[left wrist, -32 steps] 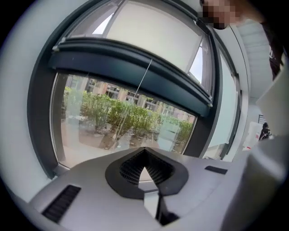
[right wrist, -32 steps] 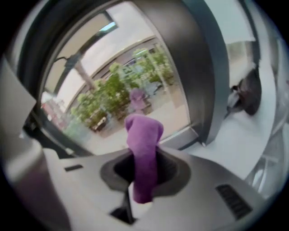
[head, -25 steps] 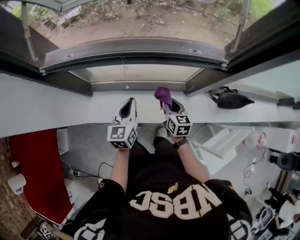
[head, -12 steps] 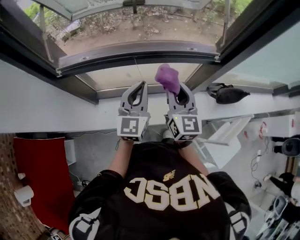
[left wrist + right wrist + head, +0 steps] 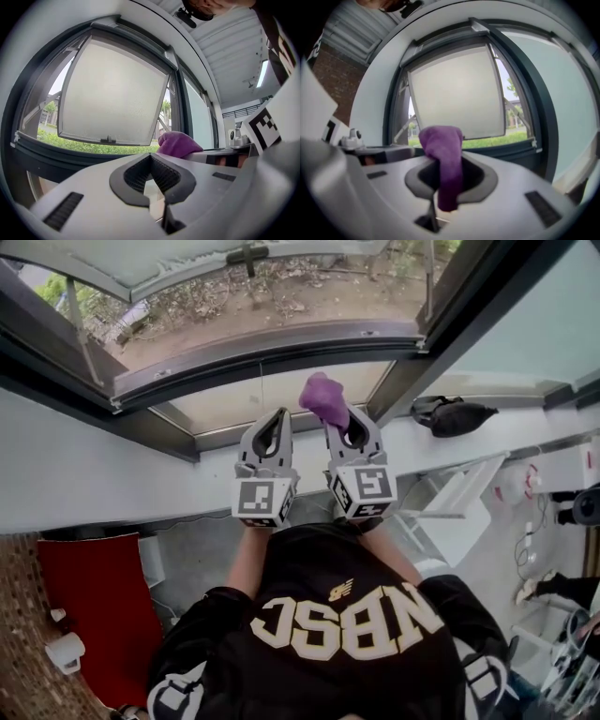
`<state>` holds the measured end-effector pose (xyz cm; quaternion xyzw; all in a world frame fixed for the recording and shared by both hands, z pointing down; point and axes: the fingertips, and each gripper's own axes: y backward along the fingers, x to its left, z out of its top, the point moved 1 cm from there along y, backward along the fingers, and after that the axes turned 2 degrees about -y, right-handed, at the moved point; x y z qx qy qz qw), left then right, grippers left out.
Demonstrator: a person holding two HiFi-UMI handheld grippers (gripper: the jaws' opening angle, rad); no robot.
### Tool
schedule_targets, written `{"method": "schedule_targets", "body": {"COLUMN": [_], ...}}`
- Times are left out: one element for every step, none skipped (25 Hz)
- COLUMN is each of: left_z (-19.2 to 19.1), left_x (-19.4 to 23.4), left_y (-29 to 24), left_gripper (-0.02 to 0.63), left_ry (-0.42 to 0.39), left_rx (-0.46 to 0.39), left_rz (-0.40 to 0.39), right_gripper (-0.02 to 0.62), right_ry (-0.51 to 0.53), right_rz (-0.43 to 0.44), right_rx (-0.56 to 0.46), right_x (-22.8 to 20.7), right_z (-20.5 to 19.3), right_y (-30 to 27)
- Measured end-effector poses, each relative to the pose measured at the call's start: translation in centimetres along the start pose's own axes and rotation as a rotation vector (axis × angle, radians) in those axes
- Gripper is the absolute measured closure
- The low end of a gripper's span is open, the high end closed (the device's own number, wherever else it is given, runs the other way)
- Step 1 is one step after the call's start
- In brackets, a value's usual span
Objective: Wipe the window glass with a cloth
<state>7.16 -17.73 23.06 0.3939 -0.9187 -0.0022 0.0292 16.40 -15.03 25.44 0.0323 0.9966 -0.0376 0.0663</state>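
The purple cloth (image 5: 324, 398) is bunched up and sticks out past my right gripper (image 5: 340, 420), which is shut on it. In the right gripper view the cloth (image 5: 445, 157) hangs down between the jaws, in front of the frosted window pane (image 5: 457, 93). My left gripper (image 5: 277, 416) is held just to its left, level with it, shut with nothing in it. The left gripper view looks past the left gripper (image 5: 151, 157) to the same pane (image 5: 112, 93), swung outward on its dark frame, with the cloth (image 5: 177, 144) at the right. Neither gripper touches the glass.
A dark window frame (image 5: 272, 345) runs across above a white sill (image 5: 94, 470). A black bag (image 5: 454, 415) lies on the sill to the right. A handle (image 5: 108, 139) sits on the pane's lower edge. A red surface (image 5: 94, 610) and a white cup (image 5: 64, 652) are at the lower left.
Both grippers have risen together from sill height toward the window opening, the cloth still held in the right one. The view has tilted slightly.
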Motion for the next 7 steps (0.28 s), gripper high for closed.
{"method": "schedule_targets", "body": {"left_z": [-0.1, -0.4, -0.9, -1.1, -1.2, -1.3, -1.4], "left_x": [0.2, 0.5, 0.9, 1.2, 1.4, 1.6, 1.7], "left_y": [0.2, 0.5, 0.8, 1.2, 1.6, 1.9, 2.2], "left_gripper": [0.588, 0.588, 0.588, 0.588, 0.588, 0.588, 0.588], "left_ry": [0.006, 0.009, 0.008, 0.005, 0.001, -0.001, -0.003], "left_rx": [0.009, 0.018, 0.023, 0.023, 0.018, 0.012, 0.005], "left_rz": [0.003, 0.01, 0.018, 0.023, 0.023, 0.019, 0.014], "right_gripper": [0.52, 0.52, 0.52, 0.52, 0.52, 0.52, 0.52], "right_ry": [0.003, 0.003, 0.002, 0.003, 0.007, 0.013, 0.019], "right_rz": [-0.003, -0.003, 0.0, 0.003, 0.005, 0.006, 0.006], "right_rx": [0.003, 0.005, 0.006, 0.004, 0.001, -0.002, -0.005], "right_x": [0.2, 0.5, 0.9, 1.4, 1.8, 2.2, 2.6], "right_z": [0.0, 0.0, -0.1, -0.1, -0.1, 0.0, 0.1], "right_y": [0.0, 0.0, 0.1, 0.2, 0.2, 0.3, 0.4]}}
